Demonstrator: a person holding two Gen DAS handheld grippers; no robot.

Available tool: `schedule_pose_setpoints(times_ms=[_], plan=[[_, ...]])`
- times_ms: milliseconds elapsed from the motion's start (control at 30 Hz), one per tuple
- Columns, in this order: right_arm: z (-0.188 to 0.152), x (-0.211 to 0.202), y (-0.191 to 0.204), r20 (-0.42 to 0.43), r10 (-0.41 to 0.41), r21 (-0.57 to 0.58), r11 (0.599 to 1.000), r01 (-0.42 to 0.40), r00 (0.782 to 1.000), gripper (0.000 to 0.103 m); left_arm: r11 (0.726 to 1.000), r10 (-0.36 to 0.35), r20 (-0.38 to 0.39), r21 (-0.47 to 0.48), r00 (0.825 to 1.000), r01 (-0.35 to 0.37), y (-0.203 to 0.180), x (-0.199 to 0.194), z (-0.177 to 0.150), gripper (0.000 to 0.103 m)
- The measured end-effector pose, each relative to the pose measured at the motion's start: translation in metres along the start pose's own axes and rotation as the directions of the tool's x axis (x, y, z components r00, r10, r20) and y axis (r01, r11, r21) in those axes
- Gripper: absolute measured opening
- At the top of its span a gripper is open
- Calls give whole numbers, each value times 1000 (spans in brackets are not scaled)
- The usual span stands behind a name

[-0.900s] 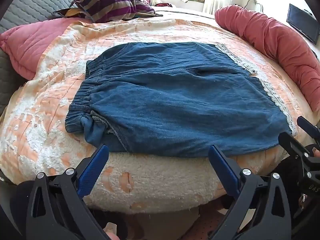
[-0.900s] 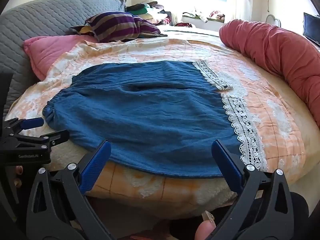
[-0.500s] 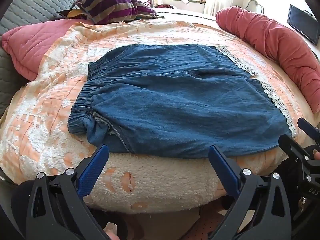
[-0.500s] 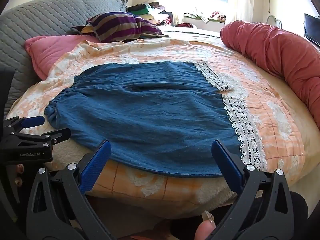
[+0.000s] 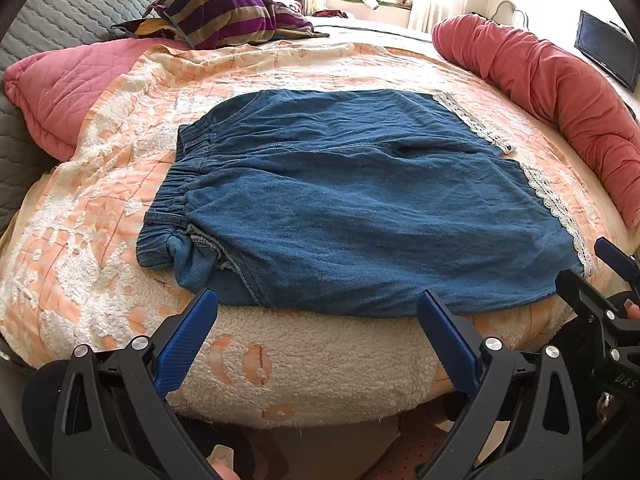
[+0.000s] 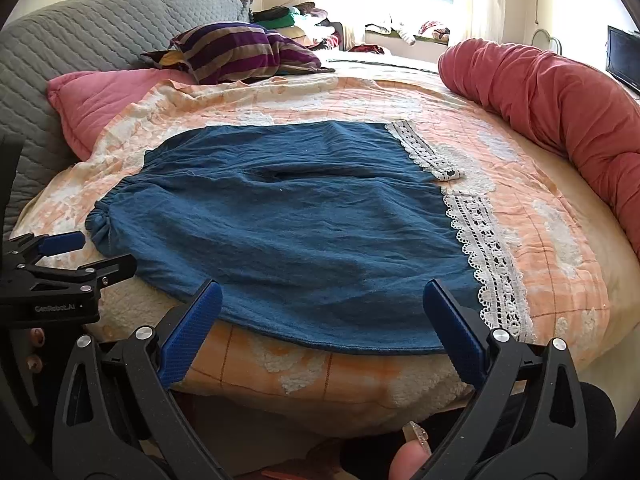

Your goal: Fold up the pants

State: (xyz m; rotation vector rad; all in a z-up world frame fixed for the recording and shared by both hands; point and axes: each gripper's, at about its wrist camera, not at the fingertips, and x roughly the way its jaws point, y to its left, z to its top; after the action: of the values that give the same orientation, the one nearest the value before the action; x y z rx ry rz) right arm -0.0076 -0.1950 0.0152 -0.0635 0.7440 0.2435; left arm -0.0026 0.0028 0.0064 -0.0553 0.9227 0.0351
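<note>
Blue denim pants point(image 5: 352, 204) point(image 6: 288, 232) lie spread flat on the orange and white blanket point(image 5: 80, 216) point(image 6: 560, 232), waistband to the left, white lace hems point(image 5: 560, 208) point(image 6: 484, 248) to the right. My left gripper point(image 5: 318, 304) hovers open just short of the pants' near edge, nothing between its blue pads. My right gripper point(image 6: 322, 290) is open too, over the near edge close to the lace hem. Each gripper shows in the other's view: the right one point(image 5: 600, 276) at the right edge, the left one point(image 6: 92, 252) at the left edge.
A pink quilted pillow point(image 5: 72, 84) and a striped cushion point(image 5: 224, 16) lie at the back left against the grey headboard point(image 6: 80, 40). A long red bolster point(image 5: 552, 92) point(image 6: 560, 96) runs along the right side. A dark screen point(image 5: 606, 54) stands beyond it.
Both views have risen and drawn back slightly, so the pants sit a little lower in the frames. Both grippers stay open; the pants have not moved.
</note>
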Motion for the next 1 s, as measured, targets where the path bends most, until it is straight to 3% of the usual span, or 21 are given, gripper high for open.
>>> schedule_pose_setpoints(times_ms=[1000], plan=[[0, 1, 0, -6, -3, 2, 1000, 3, 1000, 95, 1000, 3, 11, -6, 1000, -3, 1, -2, 2, 99]])
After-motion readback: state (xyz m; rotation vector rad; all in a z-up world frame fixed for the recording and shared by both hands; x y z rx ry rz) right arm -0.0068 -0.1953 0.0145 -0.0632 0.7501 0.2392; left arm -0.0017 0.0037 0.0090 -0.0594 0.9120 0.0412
